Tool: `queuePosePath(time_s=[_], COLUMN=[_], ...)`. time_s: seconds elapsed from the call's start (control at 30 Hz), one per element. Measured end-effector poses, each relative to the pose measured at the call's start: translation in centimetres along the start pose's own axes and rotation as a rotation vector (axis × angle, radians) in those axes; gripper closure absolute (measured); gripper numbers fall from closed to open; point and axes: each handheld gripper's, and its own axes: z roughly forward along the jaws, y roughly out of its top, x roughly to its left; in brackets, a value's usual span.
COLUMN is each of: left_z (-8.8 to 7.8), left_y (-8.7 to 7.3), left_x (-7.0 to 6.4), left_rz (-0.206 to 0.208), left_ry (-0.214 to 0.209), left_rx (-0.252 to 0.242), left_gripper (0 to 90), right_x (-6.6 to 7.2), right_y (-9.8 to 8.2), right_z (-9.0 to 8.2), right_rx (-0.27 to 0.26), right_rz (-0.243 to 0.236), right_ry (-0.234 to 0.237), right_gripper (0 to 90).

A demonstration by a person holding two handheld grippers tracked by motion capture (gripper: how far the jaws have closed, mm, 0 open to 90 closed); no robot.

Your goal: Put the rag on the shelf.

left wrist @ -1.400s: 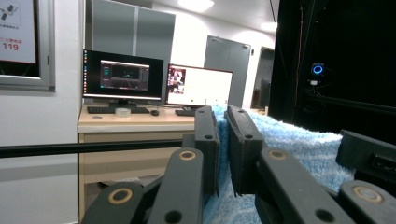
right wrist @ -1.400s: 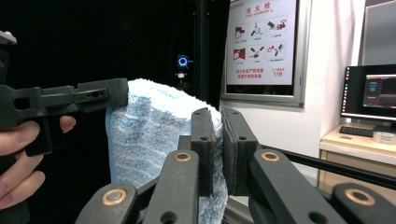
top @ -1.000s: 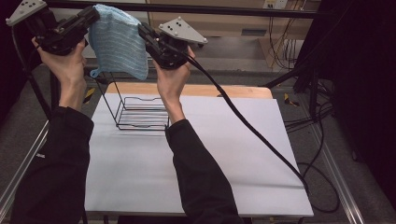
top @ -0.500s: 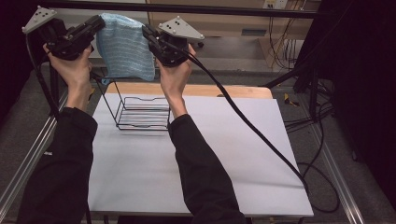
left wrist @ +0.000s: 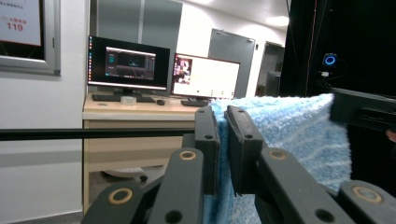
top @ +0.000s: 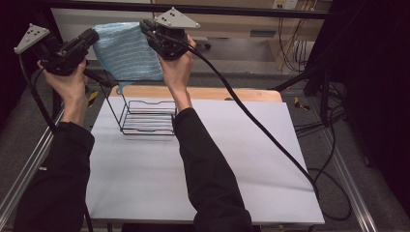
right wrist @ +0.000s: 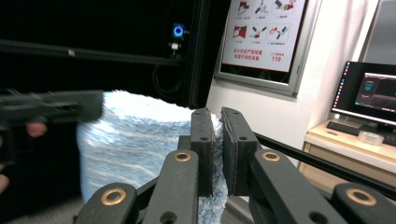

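A light blue towel (top: 128, 52) hangs spread in the air between my two grippers, high above the far left of the table. My left gripper (top: 93, 36) is shut on the towel's top left corner, and the blue cloth (left wrist: 285, 135) is pinched between its jaws. My right gripper (top: 145, 26) is shut on the top right corner; the towel (right wrist: 135, 149) hangs leftward from its jaws there. The towel's lower tip dangles just above a black wire basket (top: 145, 115) standing on the white table (top: 203, 164).
A wooden board (top: 232, 93) lies along the table's far edge. Thick cables (top: 261, 130) trail from the right gripper across the table's right side. Metal frame rails (top: 29, 164) run along the left; a black bar (top: 241, 9) crosses overhead. Desks with monitors (left wrist: 128, 60) stand beyond.
Both hands have shifted with the towel held taut between them; the left hand has come down lower, and the towel's tip now hangs closer to the wire basket.
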Motion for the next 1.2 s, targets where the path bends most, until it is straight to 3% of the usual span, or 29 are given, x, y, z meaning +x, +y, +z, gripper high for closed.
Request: queuePosePath(time_s=[0.13,0.23,0.6,0.83,1.2], left_z=[0.2,0.4,0.3,-0.7,-2.5], left_y=[-0.2,-0.7,-2.5,-3.3,-3.6], left_x=[0.2,0.4,0.3,0.3,0.2], left_rz=[0.013,-0.002,-0.019,-0.021,-0.020], left_ry=[0.018,0.007,-0.034,-0.066,-0.091], left_rx=[0.020,0.039,0.125,0.152,0.207], left_gripper=[83.1,83.0,82.9,82.7,82.2], right_x=[0.0,0.1,0.1,0.6,1.4], right_y=[-0.8,-1.5,-3.9,-5.2,-5.9], right_z=[0.5,0.4,-1.2,-2.2,-3.1], right_rx=[0.029,0.047,0.093,0.110,0.141], right_rz=[0.004,0.005,0.087,0.127,0.141], right_ry=[0.004,0.007,0.021,0.047,0.095], right_gripper=[84.2,84.1,83.8,83.3,82.6])
